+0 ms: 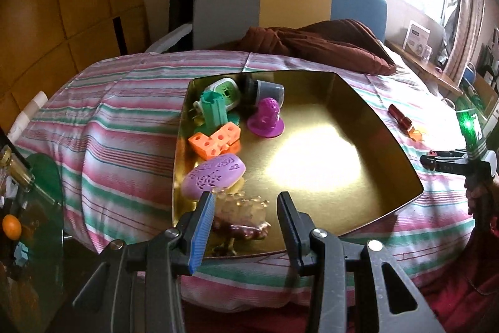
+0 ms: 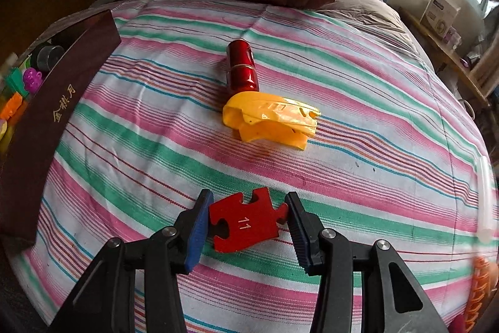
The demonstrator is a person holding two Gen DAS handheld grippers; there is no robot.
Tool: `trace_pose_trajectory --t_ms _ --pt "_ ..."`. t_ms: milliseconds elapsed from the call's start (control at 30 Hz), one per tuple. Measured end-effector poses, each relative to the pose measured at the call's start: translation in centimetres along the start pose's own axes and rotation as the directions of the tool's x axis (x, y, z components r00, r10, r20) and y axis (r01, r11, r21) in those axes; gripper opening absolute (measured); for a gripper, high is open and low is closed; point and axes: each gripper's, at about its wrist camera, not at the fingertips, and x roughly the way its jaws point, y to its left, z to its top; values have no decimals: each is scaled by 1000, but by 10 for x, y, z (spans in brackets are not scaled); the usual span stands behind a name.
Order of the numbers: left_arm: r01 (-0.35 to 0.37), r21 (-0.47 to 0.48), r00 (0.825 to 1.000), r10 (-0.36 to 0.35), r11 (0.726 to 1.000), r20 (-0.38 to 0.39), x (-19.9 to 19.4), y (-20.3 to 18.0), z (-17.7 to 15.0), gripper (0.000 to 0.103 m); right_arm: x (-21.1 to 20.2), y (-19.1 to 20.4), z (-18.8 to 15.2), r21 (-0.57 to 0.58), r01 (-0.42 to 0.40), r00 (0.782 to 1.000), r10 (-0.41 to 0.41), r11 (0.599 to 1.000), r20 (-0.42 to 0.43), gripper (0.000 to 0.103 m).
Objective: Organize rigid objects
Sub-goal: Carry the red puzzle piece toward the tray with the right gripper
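A gold-lined box tray (image 1: 374, 130) lies on the striped bedspread (image 1: 124, 120). Along its left side are a purple oval (image 1: 213, 175), an orange holed block (image 1: 215, 141), a green piece (image 1: 213, 111), a magenta dome (image 1: 266, 117) and a grey cup (image 1: 268, 91). My left gripper (image 1: 246, 208) hangs over the tray's near edge, shut on a clear knobbly piece (image 1: 241, 206). My right gripper (image 2: 249, 214) is shut on a red puzzle piece (image 2: 246, 220) marked 11, just above the bedspread. Beyond it lie a red cylinder (image 2: 241, 67) and a yellow plastic piece (image 2: 271, 117).
The tray's dark brown outer wall (image 2: 46, 127) stands at the left of the right wrist view. A brown cushion (image 1: 327, 42) lies at the bed's far end. A glass side table (image 1: 40, 177) with an orange ball (image 1: 12, 225) is at left. A white tube (image 2: 486, 198) lies at the bed's right edge.
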Motion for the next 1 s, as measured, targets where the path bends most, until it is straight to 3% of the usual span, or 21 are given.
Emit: trace_pose_trajectory --t_ms 400,700,833,1000 --pt "9 -26 1000 -9 1000 15 -3 13 -3 42 -4 15 9 63 109 990 -102 992 -97 48" --pt "-2 -28 1000 3 1000 30 -5 18 -6 42 -21 50 3 39 59 992 -54 997 -118 48" --pt "-11 -32 999 12 999 32 -5 21 -6 42 -49 65 15 59 34 999 -33 998 -17 48" --pt "-20 -39 999 21 999 36 -5 24 -6 42 -93 107 38 4 -91 987 90 996 133 48"
